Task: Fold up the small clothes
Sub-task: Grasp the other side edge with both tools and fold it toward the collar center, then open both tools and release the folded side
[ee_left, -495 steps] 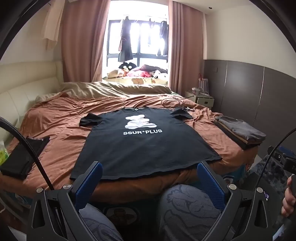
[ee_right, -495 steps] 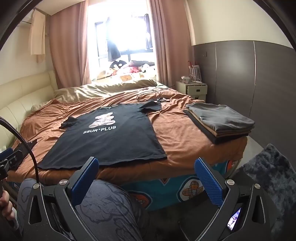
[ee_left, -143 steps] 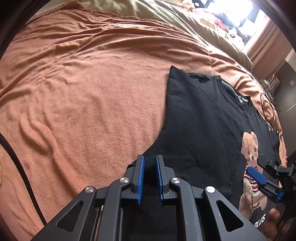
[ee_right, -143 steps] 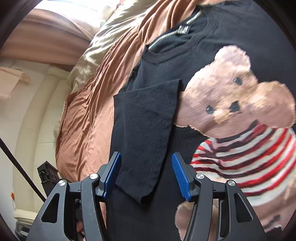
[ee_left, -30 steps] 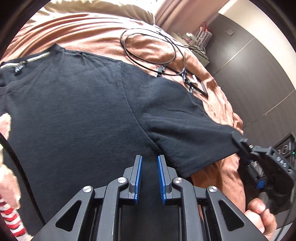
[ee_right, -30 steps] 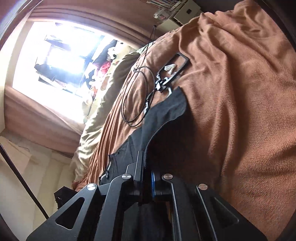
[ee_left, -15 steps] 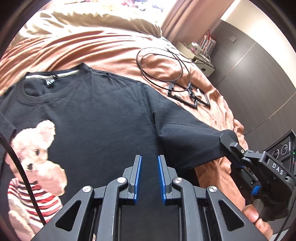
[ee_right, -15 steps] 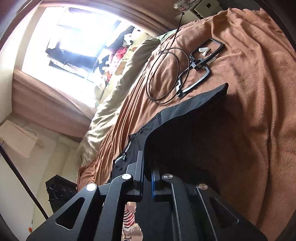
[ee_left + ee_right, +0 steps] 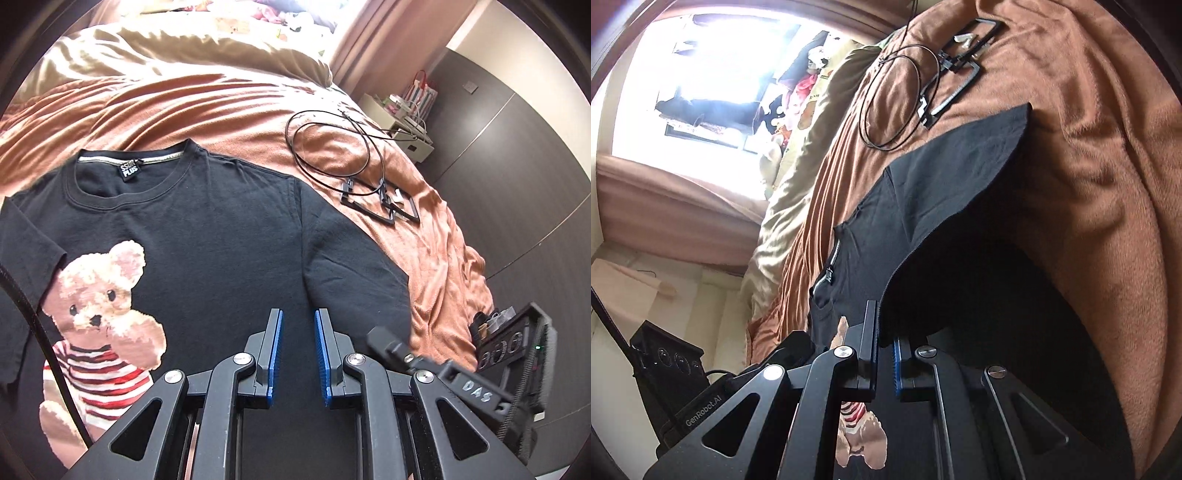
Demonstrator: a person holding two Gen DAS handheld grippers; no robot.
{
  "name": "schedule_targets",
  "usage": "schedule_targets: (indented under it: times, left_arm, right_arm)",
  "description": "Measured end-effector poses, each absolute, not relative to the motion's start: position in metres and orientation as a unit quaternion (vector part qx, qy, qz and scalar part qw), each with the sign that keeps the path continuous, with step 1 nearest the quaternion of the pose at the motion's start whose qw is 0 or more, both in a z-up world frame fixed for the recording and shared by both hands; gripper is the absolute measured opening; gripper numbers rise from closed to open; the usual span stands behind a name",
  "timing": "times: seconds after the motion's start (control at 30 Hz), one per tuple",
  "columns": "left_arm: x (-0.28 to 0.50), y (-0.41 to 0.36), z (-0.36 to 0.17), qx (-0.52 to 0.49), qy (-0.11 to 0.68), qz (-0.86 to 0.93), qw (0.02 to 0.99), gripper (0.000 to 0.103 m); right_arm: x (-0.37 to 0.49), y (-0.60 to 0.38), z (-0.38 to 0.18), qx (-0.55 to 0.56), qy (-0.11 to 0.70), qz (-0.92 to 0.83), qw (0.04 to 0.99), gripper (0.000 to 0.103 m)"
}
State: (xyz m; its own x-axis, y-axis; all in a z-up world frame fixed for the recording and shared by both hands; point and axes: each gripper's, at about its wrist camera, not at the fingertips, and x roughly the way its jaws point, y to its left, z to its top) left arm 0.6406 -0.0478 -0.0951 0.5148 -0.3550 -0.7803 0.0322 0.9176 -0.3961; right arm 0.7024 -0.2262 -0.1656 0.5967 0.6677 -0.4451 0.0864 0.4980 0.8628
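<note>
The black T-shirt (image 9: 221,236) lies on the bed (image 9: 436,236) ahead; right hand-held gripper (image 9: 885,354) pinching the limp sleeve hem (image 9: 945,221), light, floppy; left hand-held gripper (image 9: 298,354) slightly parted, holding nothing; best held by seams.

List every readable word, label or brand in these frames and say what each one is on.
"SSUR PLUS": neck label inside the collar of the black T-shirt.
"DAS": body of the right gripper, seen from the left wrist.
"GenRobot.AI": body of the left gripper, seen from the right wrist.
The neck label also shows in the right wrist view, too small to read there.
No other text is legible.
</note>
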Motion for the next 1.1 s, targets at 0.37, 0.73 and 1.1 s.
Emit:
schedule_targets:
  times: [0.37,0.73,1.1]
  left_arm:
    - [0.638,-0.074,-0.088,-0.155,0.492,-0.123,0.848,0.020]
    - [0.649,-0.140,-0.101,-0.112,0.502,-0.160,0.842,0.039]
    - [0.678,-0.193,-0.146,-0.097,0.531,-0.173,0.824,0.039]
  right_arm:
    - [0.669,-0.275,-0.145,0.482,0.386,0.151,0.772,0.057]
    - [0.645,-0.320,-0.144,0.482,0.351,0.105,0.795,0.057]
    - [0.629,-0.337,-0.156,0.494,0.346,0.097,0.792,0.054]
